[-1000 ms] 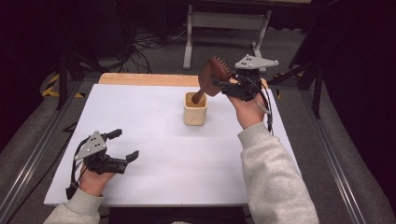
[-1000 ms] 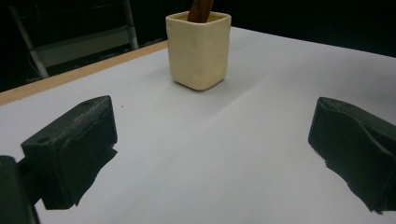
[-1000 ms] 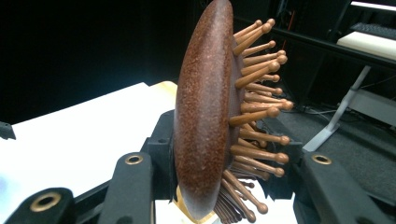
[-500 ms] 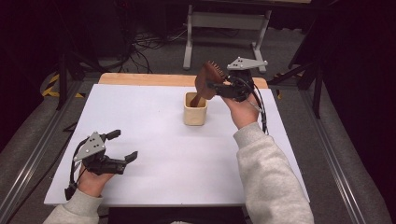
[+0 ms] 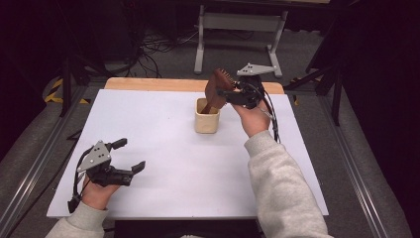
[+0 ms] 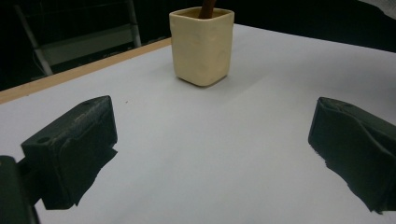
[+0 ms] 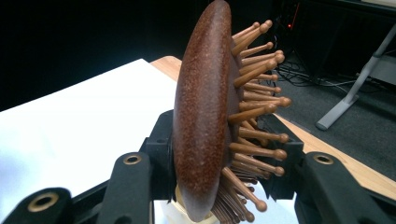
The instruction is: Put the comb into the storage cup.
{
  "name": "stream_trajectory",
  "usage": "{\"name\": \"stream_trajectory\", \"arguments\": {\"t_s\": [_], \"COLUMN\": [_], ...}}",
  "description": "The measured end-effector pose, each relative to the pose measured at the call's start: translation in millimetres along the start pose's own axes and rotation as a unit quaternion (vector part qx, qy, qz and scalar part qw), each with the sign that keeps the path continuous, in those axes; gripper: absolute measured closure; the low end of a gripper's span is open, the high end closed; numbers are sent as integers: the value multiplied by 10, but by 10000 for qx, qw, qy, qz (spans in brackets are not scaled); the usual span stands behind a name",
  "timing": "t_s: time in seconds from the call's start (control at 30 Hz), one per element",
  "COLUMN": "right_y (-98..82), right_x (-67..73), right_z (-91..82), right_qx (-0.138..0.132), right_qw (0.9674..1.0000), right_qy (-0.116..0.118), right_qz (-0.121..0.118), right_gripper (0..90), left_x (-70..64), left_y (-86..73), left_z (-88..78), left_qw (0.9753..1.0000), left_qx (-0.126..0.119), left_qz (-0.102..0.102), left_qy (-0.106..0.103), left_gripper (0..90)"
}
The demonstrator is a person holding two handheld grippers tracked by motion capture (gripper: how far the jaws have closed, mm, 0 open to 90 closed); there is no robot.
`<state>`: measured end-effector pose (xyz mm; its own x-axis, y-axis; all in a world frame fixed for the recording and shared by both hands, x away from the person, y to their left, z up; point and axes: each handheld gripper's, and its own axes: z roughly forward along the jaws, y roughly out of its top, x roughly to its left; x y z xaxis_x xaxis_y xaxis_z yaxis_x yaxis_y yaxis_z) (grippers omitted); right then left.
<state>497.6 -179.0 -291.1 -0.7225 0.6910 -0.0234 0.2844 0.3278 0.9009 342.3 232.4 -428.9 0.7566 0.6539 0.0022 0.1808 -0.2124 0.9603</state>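
Note:
A brown wooden hairbrush (image 5: 217,89) with wooden pins stands handle-down in a cream square cup (image 5: 206,120) near the table's far middle. My right gripper (image 5: 224,93) is shut on the brush head (image 7: 205,116), one jaw on its smooth back and one among the pins. The cup's rim peeks out under the brush (image 7: 175,212) in the right gripper view. My left gripper (image 5: 130,154) rests open at the near left with nothing between its jaws. From the left gripper view the cup (image 6: 201,44) stands ahead with the brush handle (image 6: 206,8) rising out of it.
The white tabletop (image 5: 163,148) has a wooden strip (image 5: 148,84) along its far edge. Beyond it, a grey metal stand (image 5: 237,29) and cables lie on the dark floor. A grey-sleeved forearm (image 5: 282,183) crosses the table's near right.
My right gripper has moved left and down with the brush, bringing its handle deeper into the cup. The left gripper has stayed where it was.

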Motion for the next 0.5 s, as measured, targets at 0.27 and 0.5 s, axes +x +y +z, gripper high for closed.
{"name": "stream_trajectory", "arguments": {"t_s": [0.27,0.5], "right_y": [-31,-52], "right_x": [-8,9], "right_z": [44,95], "right_qx": [54,131], "right_qw": [10000,9999], "right_qy": [35,76], "right_qz": [63,32], "right_gripper": [548,544], "left_x": [-2,0], "left_y": [1,1], "left_z": [-2,4], "left_qw": [10000,10000], "left_qx": [23,36], "left_qz": [5,32], "left_qy": [28,27], "left_gripper": [22,22]}}
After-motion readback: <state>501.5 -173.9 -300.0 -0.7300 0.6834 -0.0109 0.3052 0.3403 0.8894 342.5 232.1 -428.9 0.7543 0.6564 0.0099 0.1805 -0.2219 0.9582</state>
